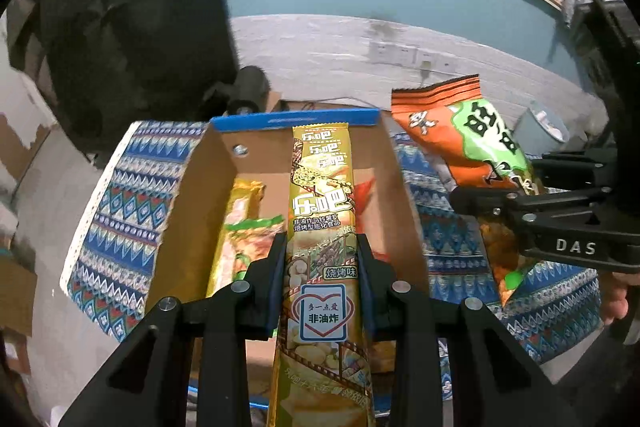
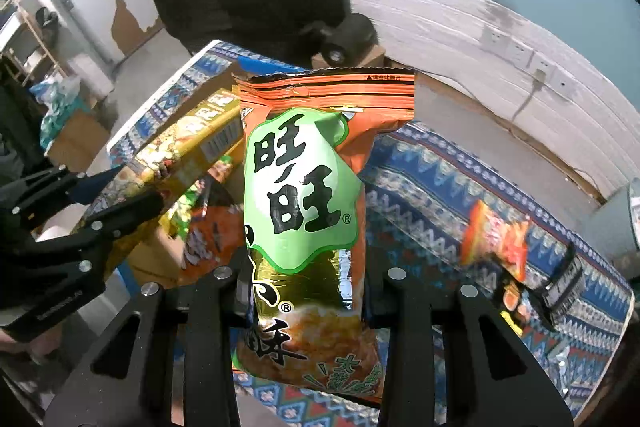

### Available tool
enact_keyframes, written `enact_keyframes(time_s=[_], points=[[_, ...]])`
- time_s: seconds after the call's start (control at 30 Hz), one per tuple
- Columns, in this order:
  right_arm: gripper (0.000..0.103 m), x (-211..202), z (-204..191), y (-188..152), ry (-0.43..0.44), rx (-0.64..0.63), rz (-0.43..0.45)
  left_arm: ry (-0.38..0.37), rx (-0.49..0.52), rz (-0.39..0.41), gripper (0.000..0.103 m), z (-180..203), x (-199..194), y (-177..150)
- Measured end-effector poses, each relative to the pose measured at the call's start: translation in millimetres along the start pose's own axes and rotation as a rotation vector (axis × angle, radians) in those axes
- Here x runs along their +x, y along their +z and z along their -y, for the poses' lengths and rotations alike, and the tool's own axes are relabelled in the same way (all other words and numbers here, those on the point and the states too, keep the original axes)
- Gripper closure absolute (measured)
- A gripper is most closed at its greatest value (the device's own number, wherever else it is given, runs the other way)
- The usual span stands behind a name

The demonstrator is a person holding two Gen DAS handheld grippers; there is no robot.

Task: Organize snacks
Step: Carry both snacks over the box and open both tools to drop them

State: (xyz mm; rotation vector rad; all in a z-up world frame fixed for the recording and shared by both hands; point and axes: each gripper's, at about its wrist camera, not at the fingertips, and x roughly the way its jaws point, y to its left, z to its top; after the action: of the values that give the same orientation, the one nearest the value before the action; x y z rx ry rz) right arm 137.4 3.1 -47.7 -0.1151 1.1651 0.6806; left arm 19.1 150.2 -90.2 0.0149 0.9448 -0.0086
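Note:
My left gripper (image 1: pixel 322 247) is shut on a long gold snack box (image 1: pixel 322 211) and holds it over an open cardboard box (image 1: pixel 192 195) with a blue rim. Other snack packs (image 1: pixel 244 227) lie inside the box. My right gripper (image 2: pixel 304 279) is shut on an orange and green snack bag (image 2: pixel 304 187), held upright above the patterned cloth. In the left wrist view the right gripper (image 1: pixel 492 199) holds that bag (image 1: pixel 472 135) just right of the box. In the right wrist view the left gripper (image 2: pixel 120 187) and its gold box (image 2: pixel 188 143) are at the left.
A blue patterned tablecloth (image 2: pixel 432 187) covers the table. More snack packs (image 2: pixel 496 239) and a dark item (image 2: pixel 564 287) lie on the cloth at the right. A black camera-like object (image 1: pixel 248 91) sits behind the box. A white wall with sockets (image 1: pixel 396 53) is behind.

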Motion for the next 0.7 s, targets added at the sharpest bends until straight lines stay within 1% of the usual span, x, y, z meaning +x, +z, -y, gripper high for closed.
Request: enact_keyframes(time_s=[0.2,0.23,0.27,0.3,0.43,0.53,0.6,0.7], points=[[0.068,12.0,-21.4,14.4,0.019,-0.017,-0.003,0.027,-0.034,-0.016,0.071,-18.6,11.4,-3.5],[0.068,14.3,-25.0,16.5,0.022,-0.021,-0.004,0.037,-0.038,-0.017,0.072,-22.2,13.5,-3.8],[0.068,18.0,-29.9,19.2,0.028,-0.025,-0.007,0.039,-0.042,-0.014,0.082,-25.8,14.9,-4.0],[0.068,21.2,-32.8,20.8,0.032,-0.025,-0.01,0.046,-0.047,-0.017,0.083,-29.0,16.7,-3.8],[0.068,35.3,-41.0,26.1,0.053,-0.024,-0.03,0.064,-0.06,-0.032,0.083,-37.0,22.6,-6.2],[0.068,49.3,-48.4,27.0,0.056,-0.028,-0.055,0.043,-0.082,-0.057,0.083,-42.1,25.9,-8.4],[0.067,55.6,-53.3,27.6,0.062,-0.023,-0.065,0.035,-0.092,-0.073,0.08,-45.2,26.6,-8.8],[0.067,63.3,-57.7,30.0,0.081,-0.014,-0.073,0.031,-0.111,-0.064,0.064,-49.0,22.1,-8.9]])
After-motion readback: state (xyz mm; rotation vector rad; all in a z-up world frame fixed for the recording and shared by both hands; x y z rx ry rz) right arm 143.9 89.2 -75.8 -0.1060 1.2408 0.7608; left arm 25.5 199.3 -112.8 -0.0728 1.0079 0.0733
